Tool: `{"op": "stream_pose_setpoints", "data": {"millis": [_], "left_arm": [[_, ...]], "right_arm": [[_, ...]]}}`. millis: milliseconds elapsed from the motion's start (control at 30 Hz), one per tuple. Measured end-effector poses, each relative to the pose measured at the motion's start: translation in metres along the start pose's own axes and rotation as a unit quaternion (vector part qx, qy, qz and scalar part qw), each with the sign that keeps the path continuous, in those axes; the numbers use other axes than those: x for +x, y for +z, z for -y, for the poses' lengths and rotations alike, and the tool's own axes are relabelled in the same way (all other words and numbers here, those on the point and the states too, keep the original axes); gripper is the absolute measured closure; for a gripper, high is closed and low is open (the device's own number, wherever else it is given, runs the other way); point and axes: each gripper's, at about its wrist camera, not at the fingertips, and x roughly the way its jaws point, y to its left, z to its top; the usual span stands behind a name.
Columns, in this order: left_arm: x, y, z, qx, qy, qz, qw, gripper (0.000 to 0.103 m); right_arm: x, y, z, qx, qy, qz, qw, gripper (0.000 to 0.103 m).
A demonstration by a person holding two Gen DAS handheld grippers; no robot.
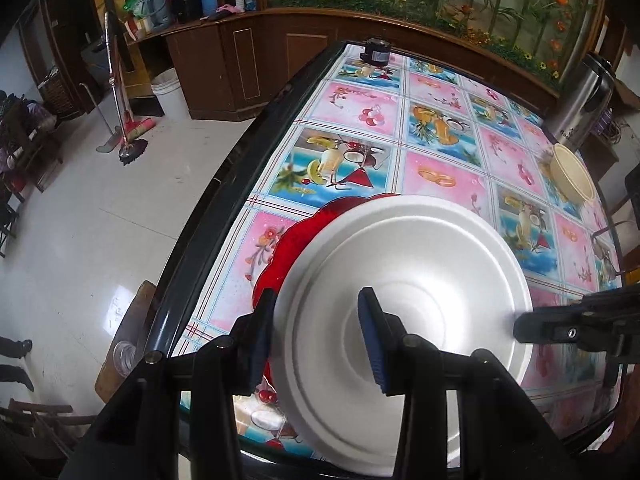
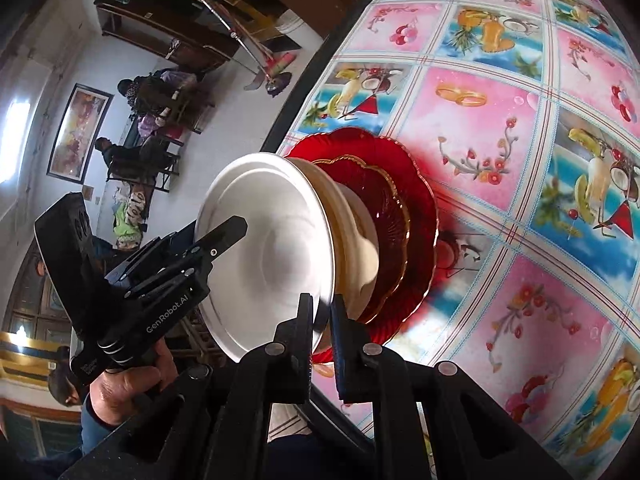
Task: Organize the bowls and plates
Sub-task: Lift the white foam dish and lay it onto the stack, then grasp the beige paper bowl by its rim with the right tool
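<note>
Left gripper (image 1: pixel 316 340) pinches white plate (image 1: pixel 404 280) at left rim; right gripper (image 2: pixel 322 344) clamps its near-right rim. Plate sits over red plates (image 2: pixel 416 216) on patterned table (image 1: pixel 360 112). Left view alone shows cream bowl (image 1: pixel 572 176) far right; right view alone shows stack beneath.

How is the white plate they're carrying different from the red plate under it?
The white plate is plain, opaque and smooth-rimmed; the red plate is see-through glass with a scalloped edge. The white plate is held off the table, with the right gripper clamped on its rim and the left gripper across the opposite edge; the red plate lies on the tablecloth. The red plate carries a smaller gold-edged red dish. Both are round.
</note>
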Motion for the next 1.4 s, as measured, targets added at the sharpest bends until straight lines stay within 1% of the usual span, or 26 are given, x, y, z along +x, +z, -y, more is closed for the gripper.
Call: {"op": "stream_pose_setpoints", "data": {"millis": [67, 100, 167, 267, 367, 467, 533, 567, 600, 633, 667, 767, 833, 867, 933, 967, 1033, 1100, 1167, 1200, 1233, 1267, 1333, 1400], "left_arm": [[0.000, 0.002, 0.000, 0.000, -0.002, -0.001, 1.0000, 0.059], [-0.001, 0.003, -0.001, -0.001, -0.003, 0.000, 1.0000, 0.055], [-0.003, 0.005, -0.002, -0.003, -0.001, 0.004, 1.0000, 0.050], [-0.009, 0.007, -0.006, -0.009, 0.001, 0.010, 0.9999, 0.050], [-0.021, 0.012, -0.007, -0.018, 0.000, 0.025, 0.9995, 0.050], [-0.040, 0.016, 0.002, -0.015, -0.018, 0.049, 0.9985, 0.048], [-0.051, 0.016, 0.015, -0.007, -0.035, 0.064, 0.9973, 0.043], [-0.057, 0.015, 0.025, 0.000, -0.052, 0.069, 0.9963, 0.039], [-0.059, 0.014, 0.034, 0.009, -0.064, 0.068, 0.9956, 0.035], [-0.060, 0.012, 0.048, 0.026, -0.078, 0.065, 0.9944, 0.035], [-0.060, 0.009, 0.060, 0.040, -0.091, 0.060, 0.9932, 0.035], [-0.057, 0.001, 0.089, 0.070, -0.133, 0.044, 0.9876, 0.035], [-0.054, -0.006, 0.107, 0.095, -0.156, 0.029, 0.9827, 0.035], [-0.053, -0.009, 0.114, 0.108, -0.159, 0.027, 0.9810, 0.035], [-0.051, -0.013, 0.123, 0.123, -0.159, 0.023, 0.9794, 0.035], [-0.049, -0.015, 0.126, 0.126, -0.161, 0.017, 0.9787, 0.035], [-0.046, -0.017, 0.128, 0.129, -0.159, 0.011, 0.9787, 0.035], [-0.044, -0.019, 0.130, 0.135, -0.155, 0.010, 0.9785, 0.035], [-0.042, -0.019, 0.129, 0.135, -0.158, 0.005, 0.9782, 0.034], [-0.040, -0.020, 0.130, 0.137, -0.158, 0.002, 0.9780, 0.034], [-0.040, -0.021, 0.130, 0.138, -0.157, -0.001, 0.9779, 0.034], [-0.038, -0.022, 0.131, 0.139, -0.157, -0.003, 0.9777, 0.034], [-0.035, -0.023, 0.133, 0.143, -0.160, -0.008, 0.9767, 0.034], [-0.034, -0.023, 0.135, 0.149, -0.160, -0.008, 0.9758, 0.034]], "right_arm": [[-0.002, 0.001, 0.000, -0.002, -0.003, 0.004, 1.000, 0.091], [-0.006, -0.001, -0.001, -0.004, -0.001, 0.006, 1.000, 0.091], [-0.014, -0.001, -0.002, -0.009, 0.000, 0.013, 1.000, 0.091], [-0.027, -0.004, -0.002, -0.019, 0.001, 0.025, 1.000, 0.091], [-0.044, -0.008, -0.004, -0.032, 0.003, 0.041, 0.999, 0.091], [-0.066, -0.009, 0.005, -0.031, 0.004, 0.069, 0.997, 0.091], [-0.082, -0.005, 0.020, -0.017, -0.004, 0.089, 0.996, 0.091], [-0.089, -0.003, 0.030, -0.007, -0.010, 0.097, 0.995, 0.091], [-0.100, 0.000, 0.045, 0.009, -0.020, 0.109, 0.994, 0.091], [-0.107, 0.002, 0.055, 0.018, -0.028, 0.117, 0.993, 0.091], [-0.116, 0.005, 0.069, 0.034, -0.040, 0.127, 0.990, 0.091], [-0.147, 0.016, 0.119, 0.093, -0.074, 0.164, 0.979, 0.091], [-0.172, 0.025, 0.157, 0.138, -0.117, 0.193, 0.964, 0.091], [-0.182, 0.029, 0.170, 0.148, -0.137, 0.203, 0.958, 0.091], [-0.202, 0.037, 0.199, 0.181, -0.182, 0.225, 0.940, 0.091], [-0.207, 0.042, 0.214, 0.195, -0.197, 0.227, 0.934, 0.091], [-0.210, 0.050, 0.237, 0.219, -0.204, 0.223, 0.928, 0.091], [-0.208, 0.055, 0.257, 0.250, -0.196, 0.221, 0.922, 0.091], [-0.206, 0.061, 0.263, 0.248, -0.215, 0.222, 0.918, 0.092], [-0.206, 0.065, 0.269, 0.258, -0.222, 0.226, 0.913, 0.092], [-0.206, 0.068, 0.275, 0.267, -0.216, 0.230, 0.911, 0.092], [-0.204, 0.068, 0.279, 0.271, -0.212, 0.231, 0.910, 0.092], [-0.199, 0.078, 0.290, 0.275, -0.223, 0.217, 0.910, 0.092], [-0.190, 0.087, 0.301, 0.278, -0.217, 0.196, 0.915, 0.092]]}}
